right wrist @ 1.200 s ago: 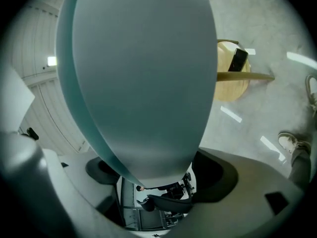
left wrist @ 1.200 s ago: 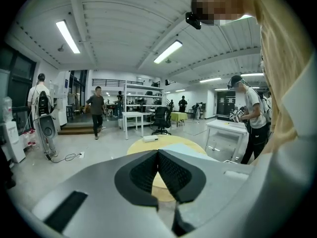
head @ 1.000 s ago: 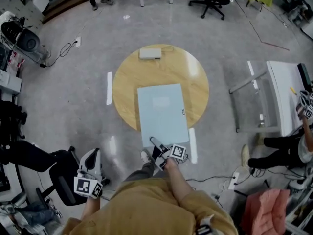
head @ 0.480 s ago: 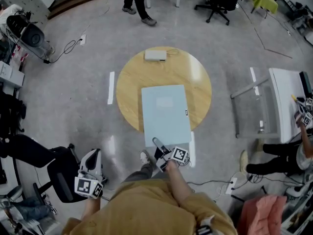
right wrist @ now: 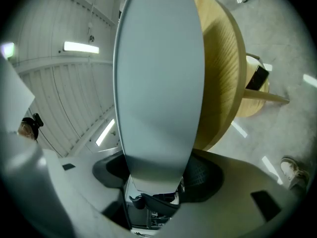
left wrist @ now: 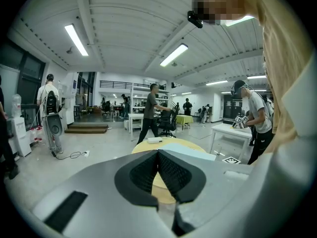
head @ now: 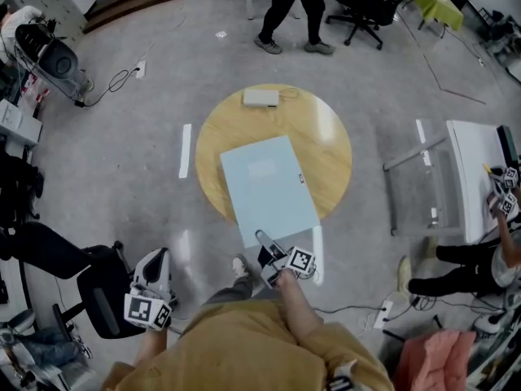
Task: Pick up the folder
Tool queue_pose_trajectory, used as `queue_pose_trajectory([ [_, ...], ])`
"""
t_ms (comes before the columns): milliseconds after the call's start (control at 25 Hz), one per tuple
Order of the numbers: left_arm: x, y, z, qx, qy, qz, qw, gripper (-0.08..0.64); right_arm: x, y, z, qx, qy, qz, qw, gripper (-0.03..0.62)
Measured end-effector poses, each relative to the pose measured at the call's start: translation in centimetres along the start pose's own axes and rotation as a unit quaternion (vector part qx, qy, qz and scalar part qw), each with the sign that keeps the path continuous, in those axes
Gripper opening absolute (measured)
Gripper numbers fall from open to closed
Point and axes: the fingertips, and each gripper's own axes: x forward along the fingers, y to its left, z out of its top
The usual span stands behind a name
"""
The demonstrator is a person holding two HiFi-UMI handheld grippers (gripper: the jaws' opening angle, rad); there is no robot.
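The right tool (head: 262, 239), at lower centre, was closing on the folder's (head: 267, 187) near edge; a steady lift probably remained.

Folder (head: 269, 187) pale blue; table (head: 326, 149) light wood; floor (head: 122, 161) grey.

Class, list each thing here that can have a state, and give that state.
folder: closed, near end overhanging the table, gripped by the right claw.
right claw: jaws closing on the folder's near edge.
left claw: shut, empty.
table: upright, bearing the folder and a white box.
white box: flat, near the far edge.
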Motion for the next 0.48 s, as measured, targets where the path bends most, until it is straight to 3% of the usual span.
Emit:
queue_pose_trajectory([
  [280,0.4,0.1,0.3,-0.001,-0.002,0.005,1.0000,0.003,1.5,3.5,1.1,-0.006,-0.003,0.049,0.999,0.272],
  [480,0.4,0.2,0.5,-0.006,-0.007,0.009,0.9999,0.003,3.0,8.8,3.1,-0.037,-0.011,0.104,0.994,0.272],
])
